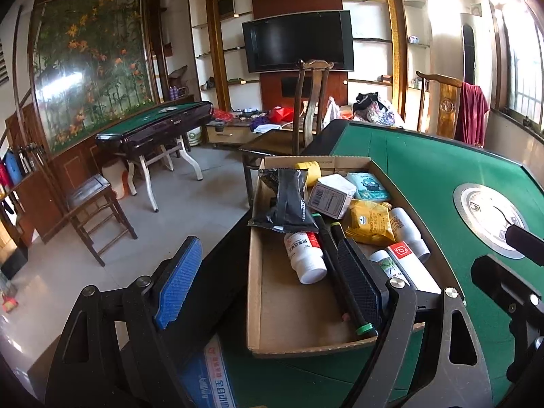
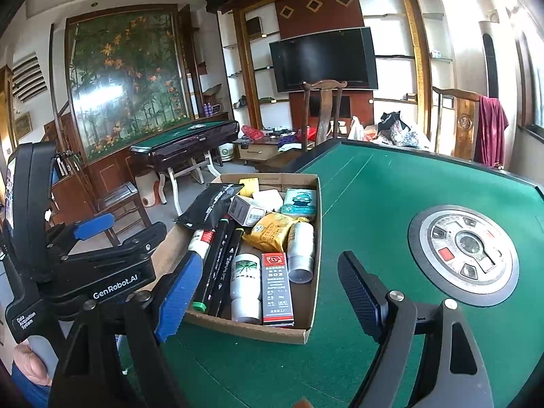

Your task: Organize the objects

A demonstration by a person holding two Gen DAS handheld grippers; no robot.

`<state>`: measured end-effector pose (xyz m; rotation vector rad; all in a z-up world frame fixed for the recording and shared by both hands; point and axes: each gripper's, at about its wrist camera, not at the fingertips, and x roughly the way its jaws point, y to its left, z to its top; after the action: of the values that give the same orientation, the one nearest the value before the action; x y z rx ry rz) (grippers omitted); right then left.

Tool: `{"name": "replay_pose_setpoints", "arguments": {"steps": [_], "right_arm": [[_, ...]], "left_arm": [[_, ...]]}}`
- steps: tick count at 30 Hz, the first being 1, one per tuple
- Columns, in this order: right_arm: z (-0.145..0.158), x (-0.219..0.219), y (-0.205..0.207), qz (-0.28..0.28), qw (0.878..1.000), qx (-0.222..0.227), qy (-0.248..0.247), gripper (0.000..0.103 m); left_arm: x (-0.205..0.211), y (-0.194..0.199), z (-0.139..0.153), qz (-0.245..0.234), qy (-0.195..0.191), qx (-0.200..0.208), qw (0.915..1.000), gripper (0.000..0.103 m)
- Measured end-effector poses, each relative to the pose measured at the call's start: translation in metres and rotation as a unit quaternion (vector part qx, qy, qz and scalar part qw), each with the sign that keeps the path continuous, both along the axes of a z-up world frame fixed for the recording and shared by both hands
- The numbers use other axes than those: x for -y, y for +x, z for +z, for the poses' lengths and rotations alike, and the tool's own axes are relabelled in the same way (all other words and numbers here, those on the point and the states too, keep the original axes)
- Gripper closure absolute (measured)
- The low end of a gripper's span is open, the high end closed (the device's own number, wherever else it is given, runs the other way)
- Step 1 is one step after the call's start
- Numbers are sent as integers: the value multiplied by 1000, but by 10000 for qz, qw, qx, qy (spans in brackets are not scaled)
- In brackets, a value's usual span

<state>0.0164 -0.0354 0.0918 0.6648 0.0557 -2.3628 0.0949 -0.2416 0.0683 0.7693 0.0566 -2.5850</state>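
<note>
Box (image 2: 307,335) of bottles, markers and packets on green tabletop (image 2: 374,187). Left claw (image 1: 268,282) and right claw (image 2: 268,292) both open, empty; chair (image 2: 323,115) behind.

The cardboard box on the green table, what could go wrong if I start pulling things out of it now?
The cardboard box sits near the edge of the green table, so a tug might push it off. The black pouch leans over the box's rim and could slip out. Bottles and markers lie packed together; lifting the white bottle may roll its neighbours. Both the left hand-held gripper and the right hand-held gripper are open and empty.
</note>
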Motion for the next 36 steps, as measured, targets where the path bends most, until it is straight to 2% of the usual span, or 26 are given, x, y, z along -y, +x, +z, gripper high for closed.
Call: {"name": "replay_pose_setpoints", "arguments": {"steps": [6, 13, 17, 36], "right_arm": [[1, -1, 0, -32, 10000, -14, -18, 21], [2, -1, 0, -61, 10000, -5, -13, 21], [2, -1, 0, -47, 10000, -5, 0, 21], [-4, 4, 1, -21, 9999, 14, 108, 21]], "left_arm": [[-1, 0, -2, -46, 12, 18, 10000, 20], [-8, 1, -1, -4, -318, 67, 9995, 20], [-8, 2, -2, -131, -172, 44, 9998, 20], [-2, -3, -14, -70, -116, 127, 9998, 20]]}}
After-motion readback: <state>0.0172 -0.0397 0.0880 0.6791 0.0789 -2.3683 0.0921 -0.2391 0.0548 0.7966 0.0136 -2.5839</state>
